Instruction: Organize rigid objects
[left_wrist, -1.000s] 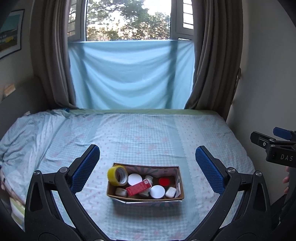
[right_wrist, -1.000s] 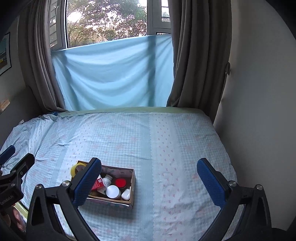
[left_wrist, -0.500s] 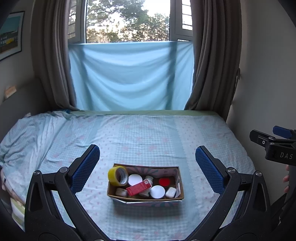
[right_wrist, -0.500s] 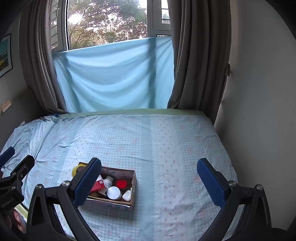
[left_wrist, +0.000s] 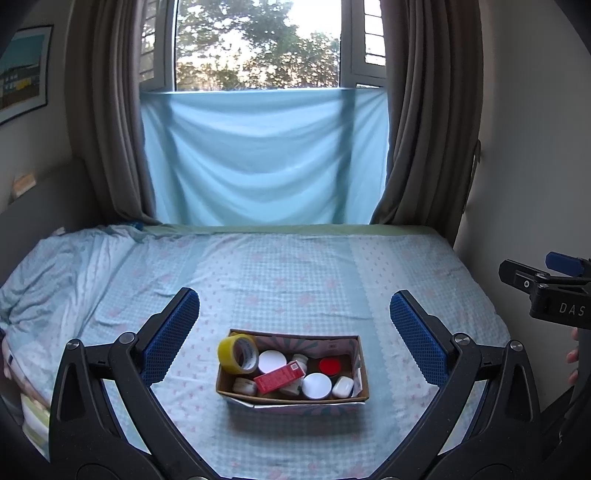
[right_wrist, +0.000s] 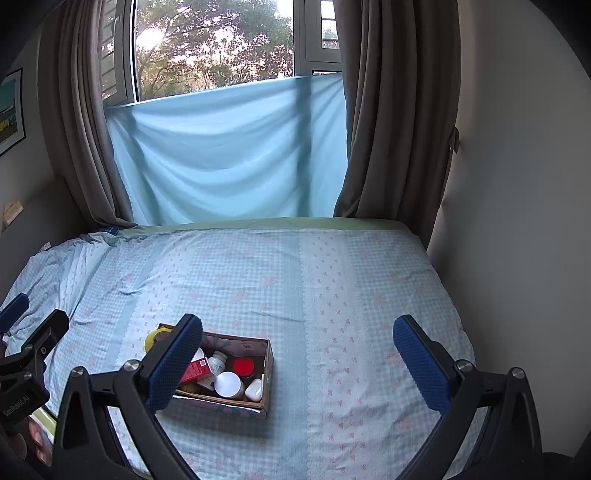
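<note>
- Left wrist view: left tongs (left_wrist: 294, 334) spread wide and empty; cardboard box (left_wrist: 291, 400) at lower centre of the bed (left_wrist: 295, 266) holds tape roll (left_wrist: 238, 352), red carton (left_wrist: 282, 377), jars — nothing has shifted in the last second.
- Right wrist view: right tongs (right_wrist: 297, 363) wide, empty; box lower left — sorted already, or awaiting unpacking.

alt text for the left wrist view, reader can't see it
A cardboard box of small items, including a yellow tape roll, a red carton and white-lidded jars, sits on a blue checked bed. It lies ahead of the open, empty left gripper. The right gripper shows at the right edge.
</note>
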